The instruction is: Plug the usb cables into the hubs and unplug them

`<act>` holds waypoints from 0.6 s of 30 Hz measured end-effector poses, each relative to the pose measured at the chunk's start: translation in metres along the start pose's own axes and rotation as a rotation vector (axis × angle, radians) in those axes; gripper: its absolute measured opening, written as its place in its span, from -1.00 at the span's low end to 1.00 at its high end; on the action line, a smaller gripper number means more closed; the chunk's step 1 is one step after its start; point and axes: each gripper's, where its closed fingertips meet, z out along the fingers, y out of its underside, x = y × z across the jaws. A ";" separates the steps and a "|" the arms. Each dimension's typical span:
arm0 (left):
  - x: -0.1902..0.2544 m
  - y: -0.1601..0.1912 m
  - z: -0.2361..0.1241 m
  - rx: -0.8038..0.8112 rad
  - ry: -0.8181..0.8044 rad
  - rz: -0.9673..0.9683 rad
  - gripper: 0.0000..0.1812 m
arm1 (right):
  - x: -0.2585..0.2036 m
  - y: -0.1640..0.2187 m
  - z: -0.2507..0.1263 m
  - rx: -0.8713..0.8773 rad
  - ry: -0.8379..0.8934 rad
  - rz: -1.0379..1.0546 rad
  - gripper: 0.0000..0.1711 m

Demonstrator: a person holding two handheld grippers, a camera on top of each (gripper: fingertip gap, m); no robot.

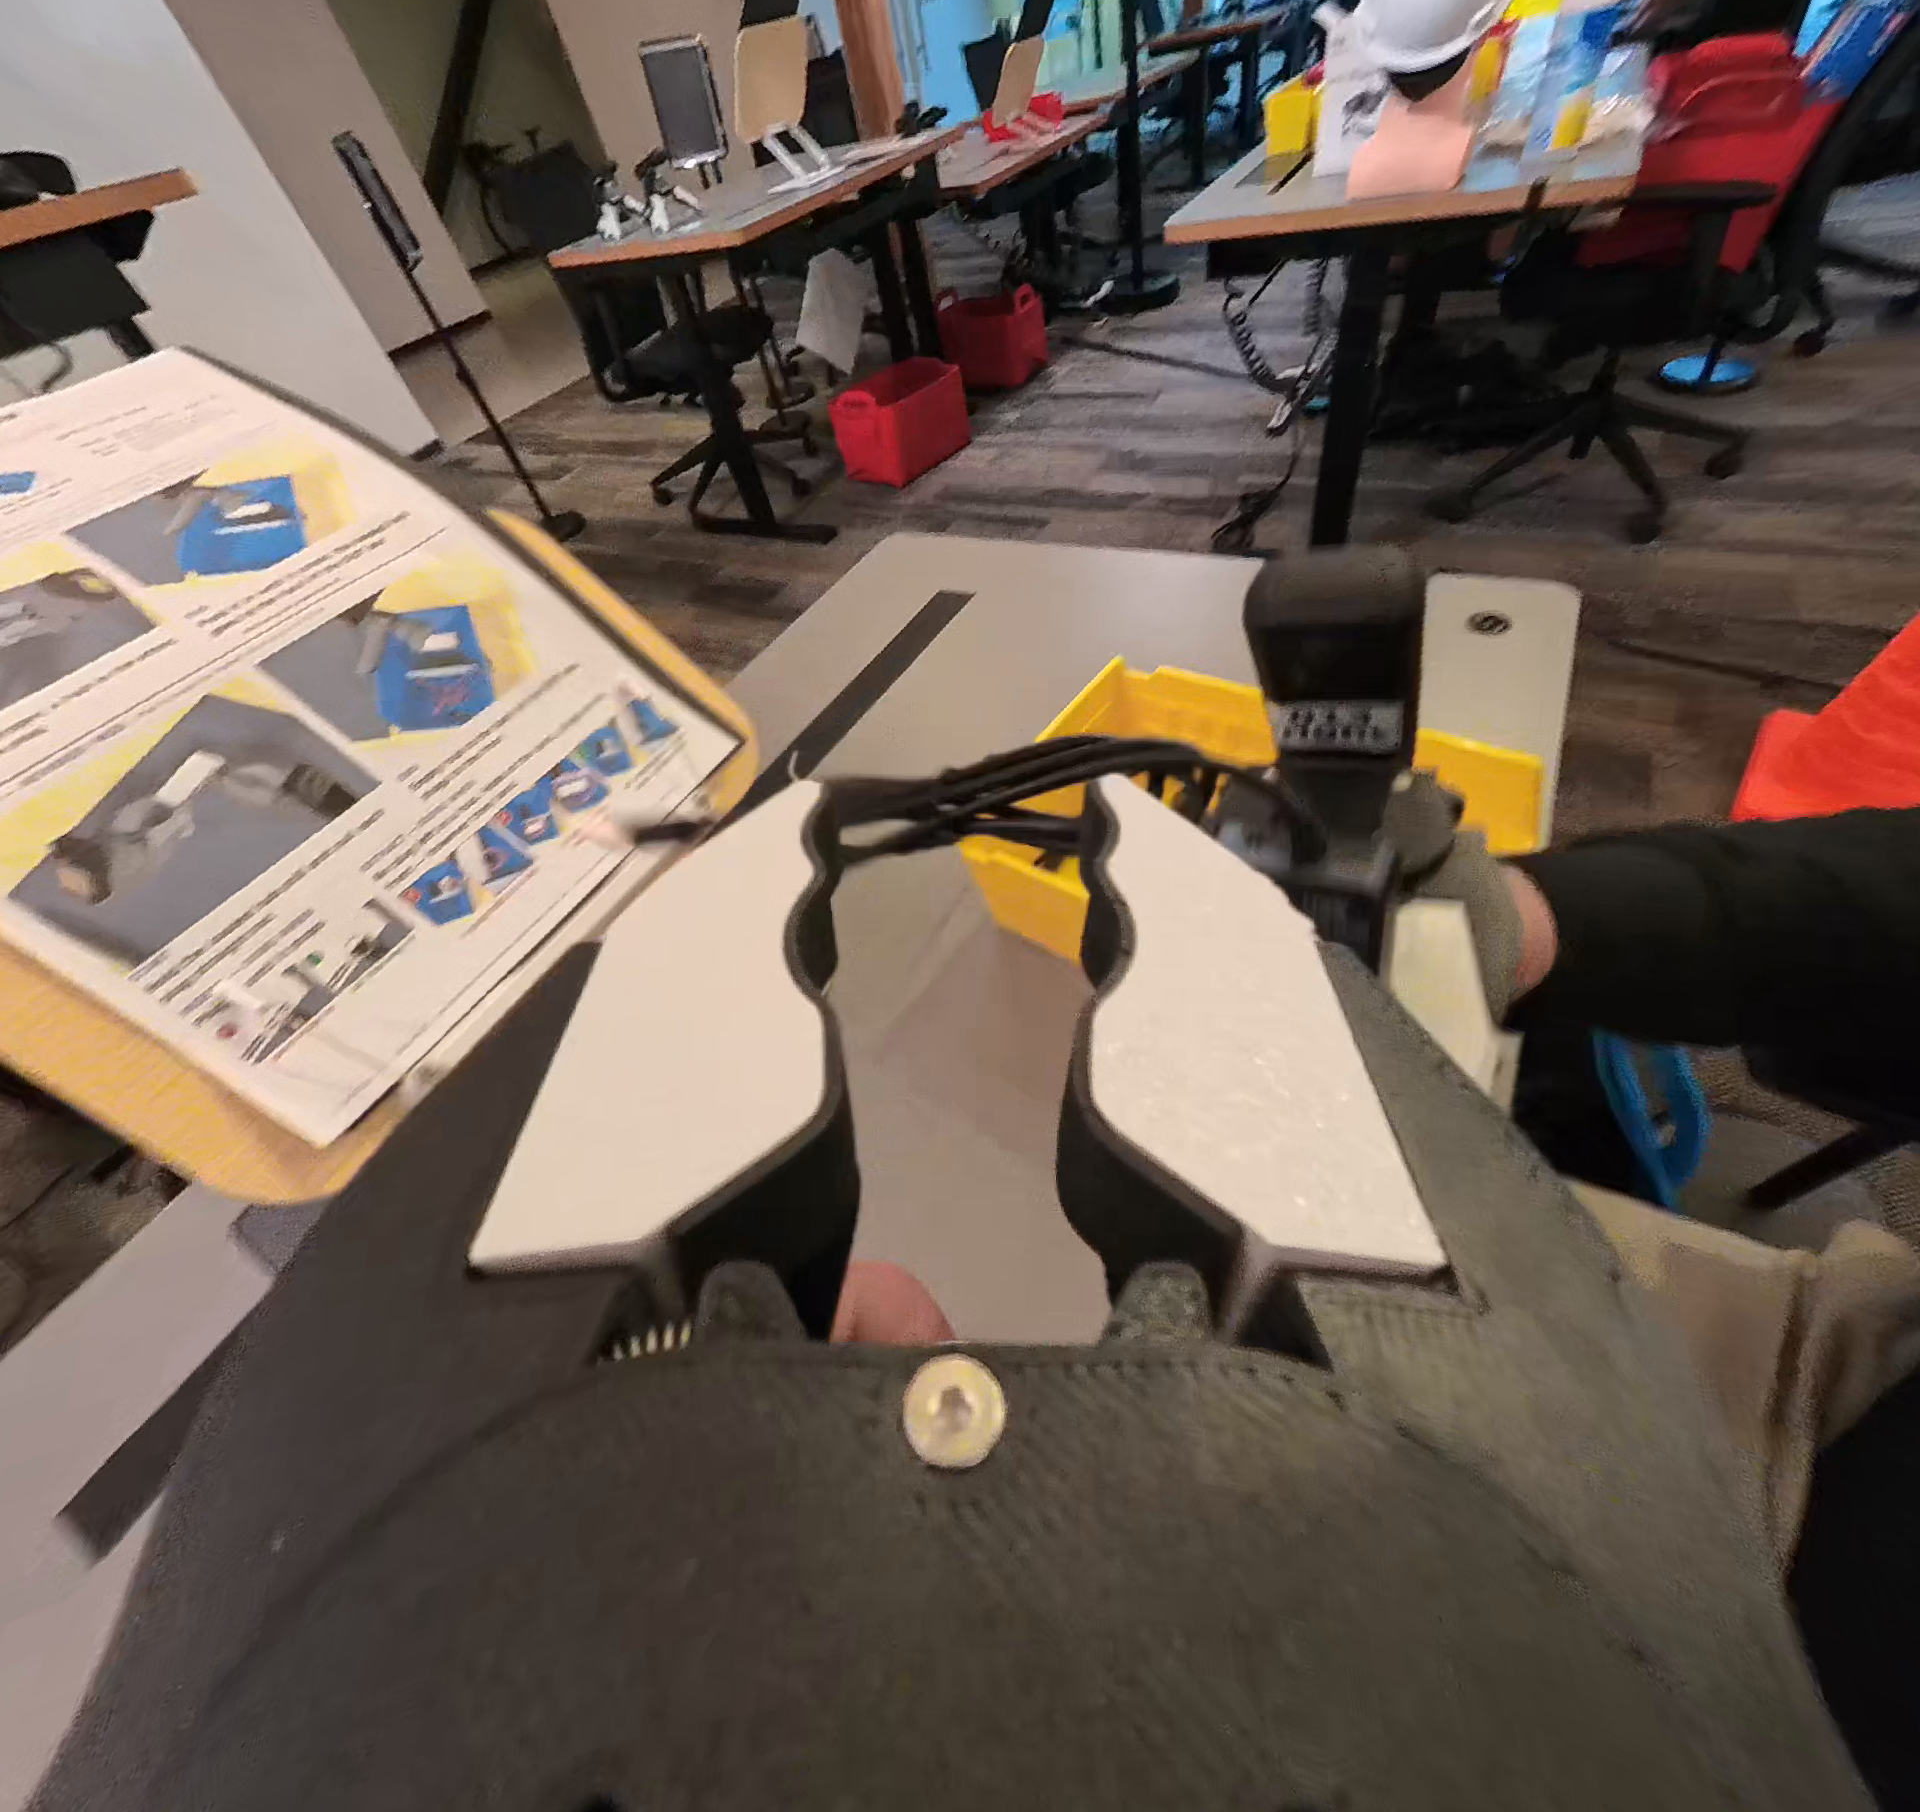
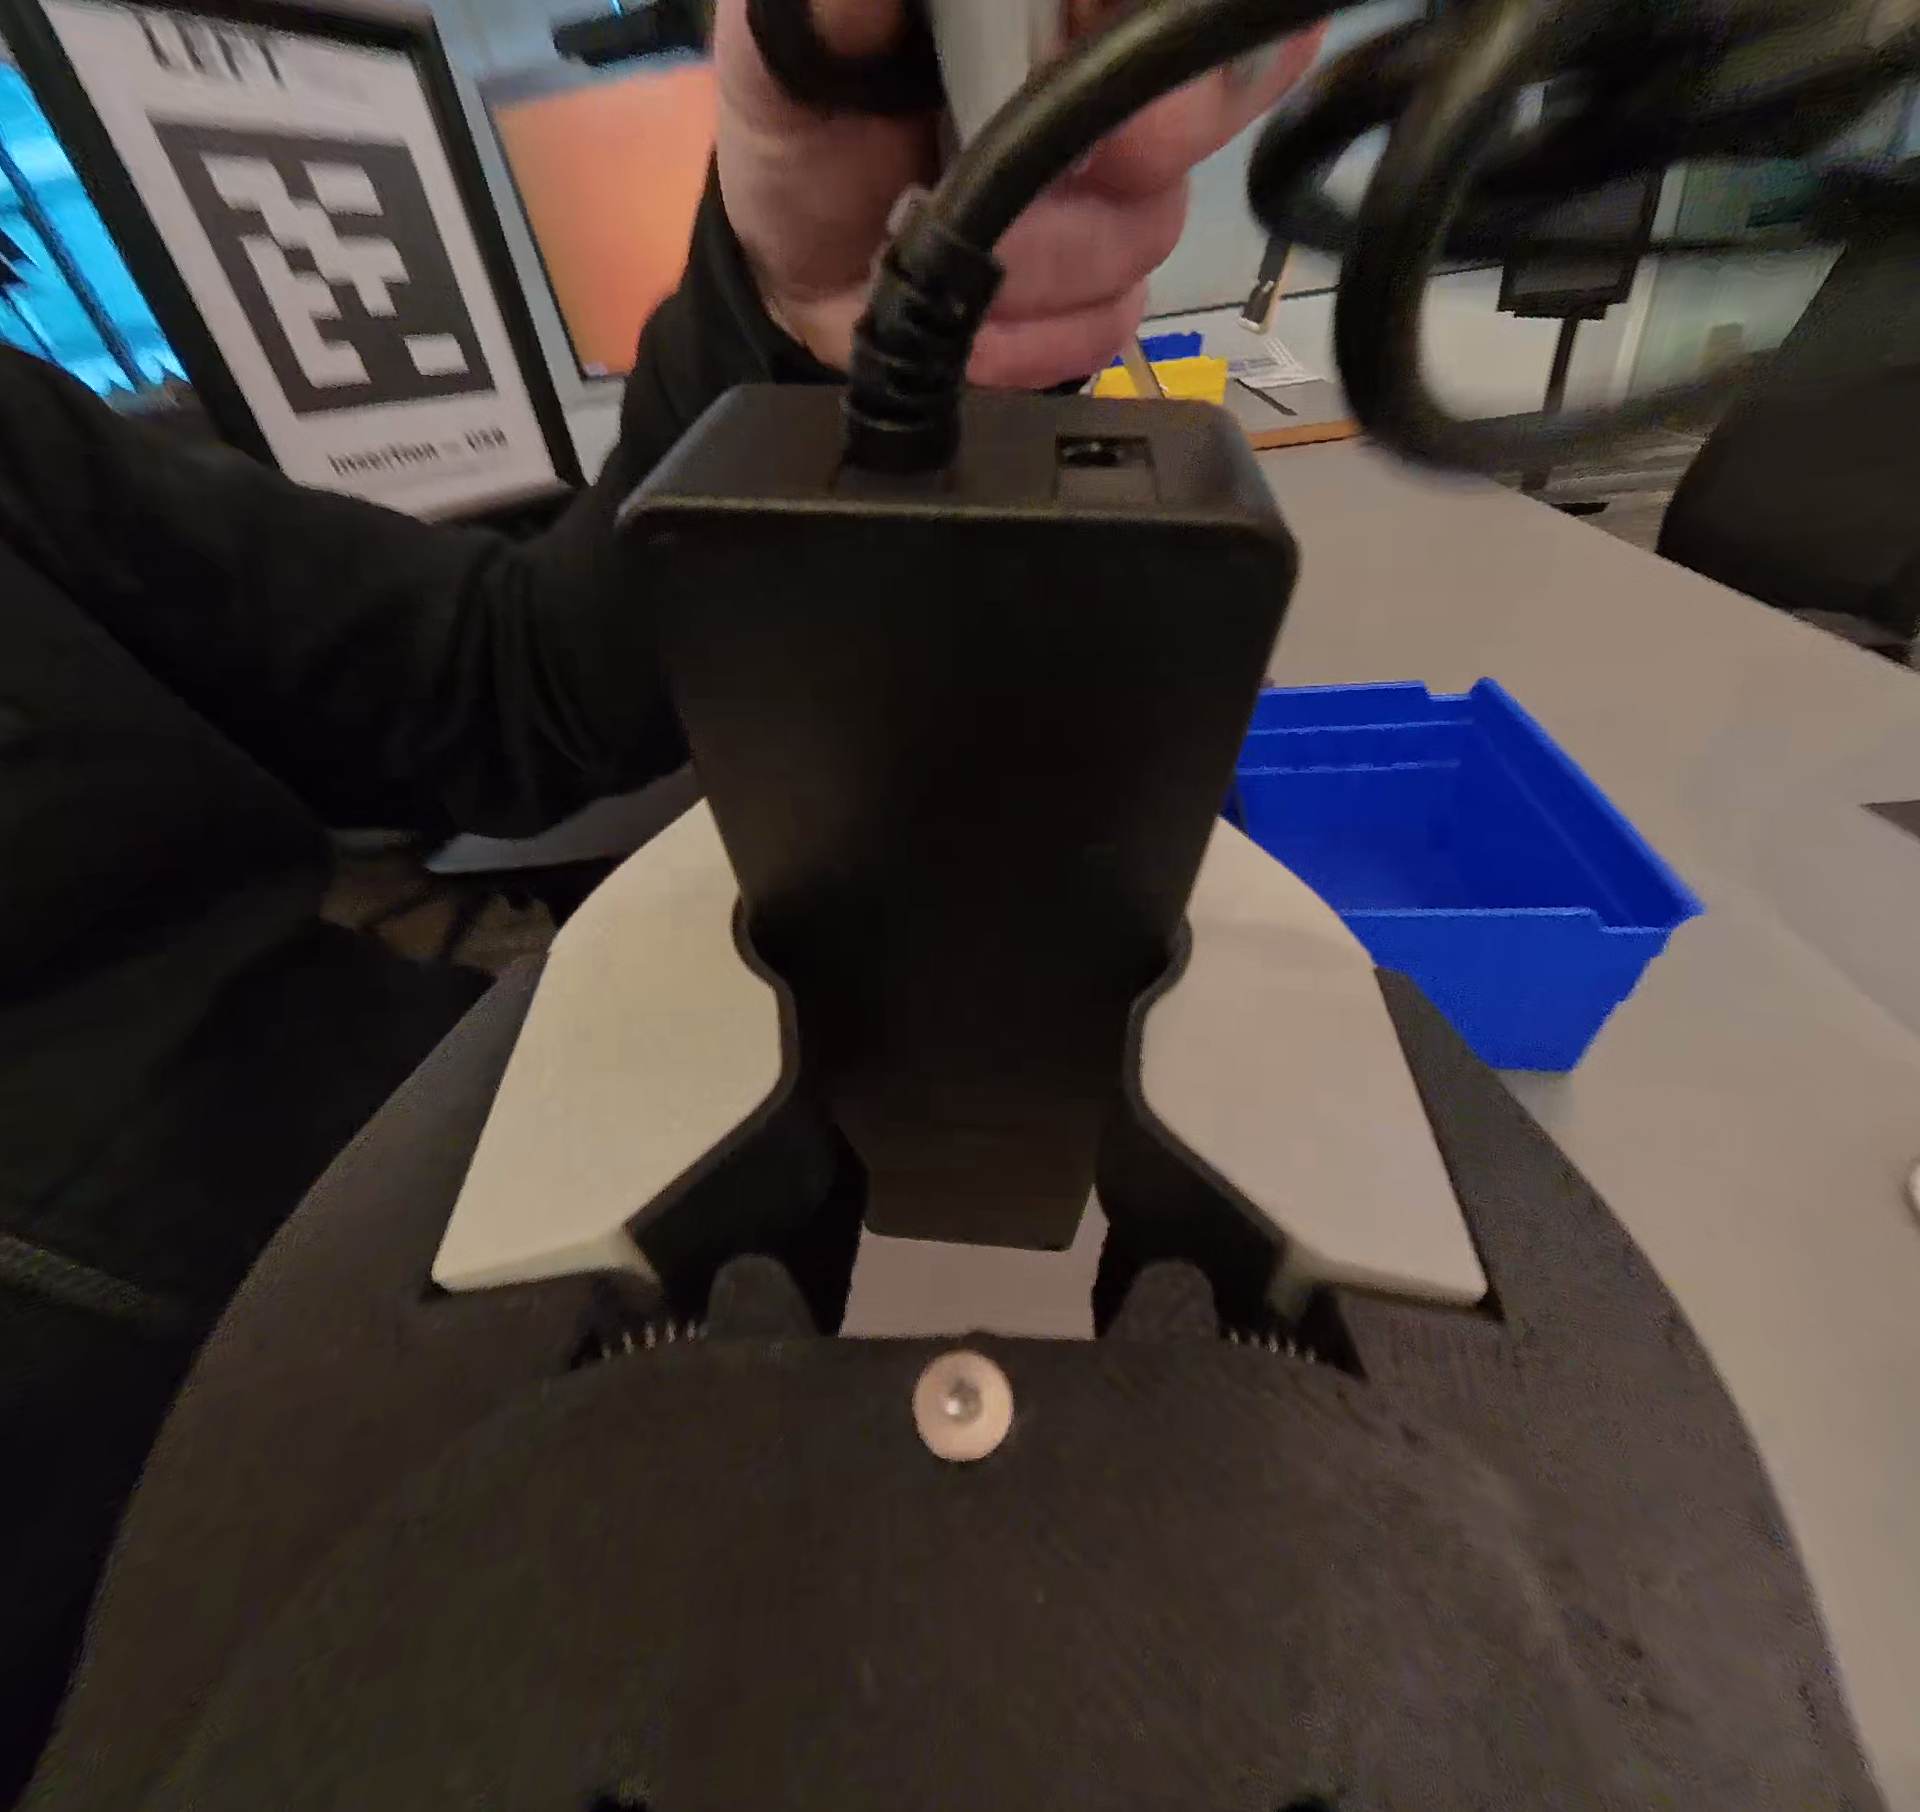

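My right gripper (image 2: 961, 931) is shut on a black USB hub (image 2: 966, 723) and holds it upright above the table. The hub's thick black cable (image 2: 914, 339) leaves its top beside an empty port (image 2: 1101, 463) and curves to a blurred cable bundle (image 2: 1558, 48). In the left wrist view the hub (image 1: 1335, 682) stands to the right, with a gloved hand (image 1: 1455, 879) below it. My left gripper (image 1: 961, 817) has its jaws partly closed on the coiled black cable bundle (image 1: 956, 786) at the fingertips. The bundle runs on to the hub.
A yellow bin (image 1: 1122, 713) sits on the grey table (image 1: 1039, 619) behind the cables. A blue bin (image 2: 1455, 879) stands to the right of the hub. A clipboard with an instruction sheet (image 1: 312, 723) is at the left, and a framed marker sign (image 2: 312, 256) behind a black sleeve (image 2: 364, 640). Across from one pair of fingers to the other is roughly 15 cm.
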 end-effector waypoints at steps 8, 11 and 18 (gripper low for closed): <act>-0.047 0.139 -0.067 -0.475 -0.204 0.235 -0.54 | 0.010 0.006 -0.015 0.004 0.046 0.061 -0.25; -0.053 0.208 -0.101 -0.681 -0.210 0.241 -0.59 | 0.009 0.006 -0.015 0.010 0.043 0.080 -0.24; -0.044 0.333 -0.149 -1.035 -0.183 0.235 -0.69 | 0.012 0.021 -0.005 -0.042 0.051 0.111 -0.24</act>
